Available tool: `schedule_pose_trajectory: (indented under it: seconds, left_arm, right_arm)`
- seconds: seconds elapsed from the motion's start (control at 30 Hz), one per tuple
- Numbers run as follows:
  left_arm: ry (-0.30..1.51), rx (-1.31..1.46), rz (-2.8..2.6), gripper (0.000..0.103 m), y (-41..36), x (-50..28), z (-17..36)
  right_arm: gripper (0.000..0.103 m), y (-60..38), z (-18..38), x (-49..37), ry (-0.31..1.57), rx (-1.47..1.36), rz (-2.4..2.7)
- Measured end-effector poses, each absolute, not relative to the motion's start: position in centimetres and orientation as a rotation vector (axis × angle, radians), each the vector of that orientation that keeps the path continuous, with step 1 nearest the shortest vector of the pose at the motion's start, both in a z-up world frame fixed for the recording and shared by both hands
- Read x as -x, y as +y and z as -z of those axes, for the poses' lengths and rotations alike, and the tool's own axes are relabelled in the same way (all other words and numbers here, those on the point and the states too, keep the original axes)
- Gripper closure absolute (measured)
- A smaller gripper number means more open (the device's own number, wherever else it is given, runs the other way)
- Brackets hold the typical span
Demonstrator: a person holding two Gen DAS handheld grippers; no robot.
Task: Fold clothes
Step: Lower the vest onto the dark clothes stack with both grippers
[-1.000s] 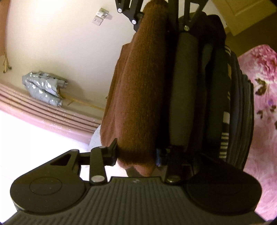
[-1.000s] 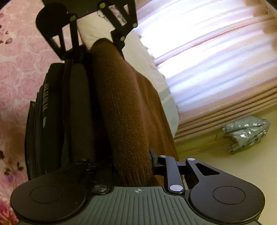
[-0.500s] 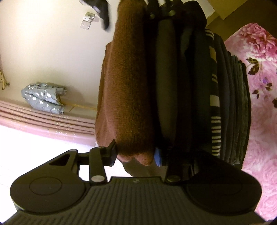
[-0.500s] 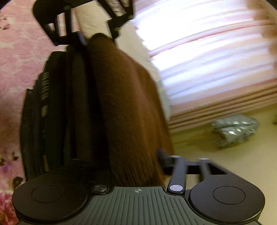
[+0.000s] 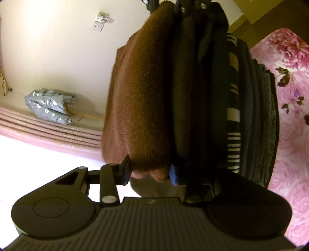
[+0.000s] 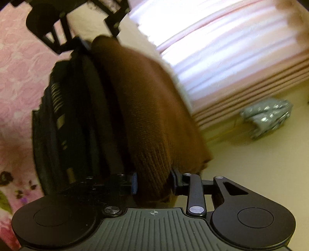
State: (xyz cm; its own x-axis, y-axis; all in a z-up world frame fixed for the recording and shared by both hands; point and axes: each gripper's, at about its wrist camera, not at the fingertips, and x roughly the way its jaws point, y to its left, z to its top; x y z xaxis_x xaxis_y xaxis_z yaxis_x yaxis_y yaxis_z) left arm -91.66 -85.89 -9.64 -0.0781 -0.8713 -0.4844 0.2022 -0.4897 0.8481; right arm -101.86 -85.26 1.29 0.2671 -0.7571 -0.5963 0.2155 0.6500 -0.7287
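Note:
A folded brown knit sweater [image 5: 143,96] lies on top of a stack of dark folded clothes [image 5: 241,108]. My left gripper [image 5: 149,171] is shut on one end of the brown sweater. My right gripper [image 6: 154,182] is shut on the sweater's other end [image 6: 146,119], and it also shows at the top of the left wrist view [image 5: 185,5]. The left gripper shows at the top of the right wrist view [image 6: 73,36]. The stack [image 6: 63,123] includes a striped garment and rests on a pink floral bedspread [image 5: 289,100].
A cream wall with a socket [image 5: 99,24] and a silver padded bundle [image 5: 48,106] on the floor are beyond the bed. Pink curtains [image 6: 231,58] hang by the bright window. The bedspread [image 6: 17,77] spreads beside the stack.
Both grippers have moved with the brown sweater closer onto the dark stack. More of the bedspread shows in both views. The right wrist view is blurred by motion.

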Motion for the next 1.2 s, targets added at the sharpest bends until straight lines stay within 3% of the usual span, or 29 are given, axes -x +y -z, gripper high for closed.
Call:
schedule_pose_trajectory:
  seconds: [0.6,1.2]
  left_arm:
    - [-0.693,-1.378,1.723,0.071,-83.3,91.0,9.7]
    - [-0.576,-1.299,1.743,0.059,-84.4,89.2,6.3]
  right_arm:
    - [0.071,-84.3,-0.2,101.7,1.129,0.539,0.715]
    - [0.070,-84.5,-1.2,101.4,1.122,0.583,0.820]
